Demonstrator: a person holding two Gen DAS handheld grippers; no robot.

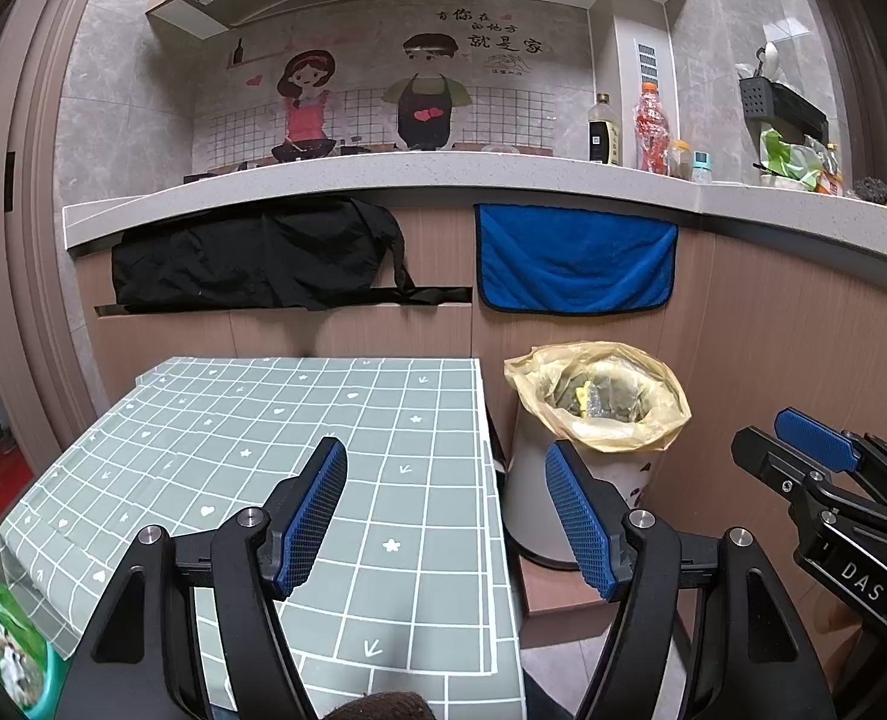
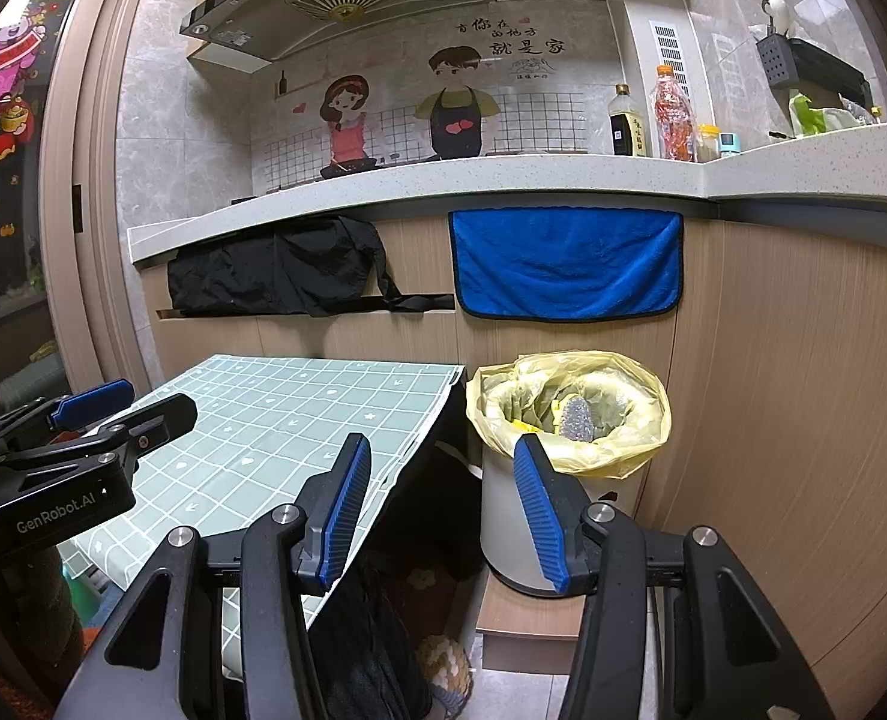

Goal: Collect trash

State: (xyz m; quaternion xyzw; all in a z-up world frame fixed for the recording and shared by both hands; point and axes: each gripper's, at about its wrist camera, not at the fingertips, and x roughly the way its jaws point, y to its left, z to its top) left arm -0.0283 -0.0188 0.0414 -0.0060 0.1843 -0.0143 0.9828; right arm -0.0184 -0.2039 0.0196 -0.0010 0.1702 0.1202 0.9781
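Note:
A white trash bin [image 1: 563, 516] lined with a yellow bag [image 1: 599, 396] stands on the floor right of the table; crumpled wrappers lie inside. It also shows in the right wrist view [image 2: 503, 516], with a silvery wrapper [image 2: 577, 417] in the bag. My left gripper [image 1: 446, 516] is open and empty above the table's right edge. My right gripper [image 2: 440, 510] is open and empty, between the table edge and the bin. A green packet [image 1: 5, 648] lies at the lower left edge of the left wrist view.
A table with a green grid cloth [image 1: 275, 456] is in front. Behind it runs a counter [image 1: 383, 180] with bottles [image 1: 650, 126]. A black cloth [image 1: 251, 258] and blue towel [image 1: 575, 258] hang from the cabinets. A low wooden step [image 2: 527, 618] carries the bin.

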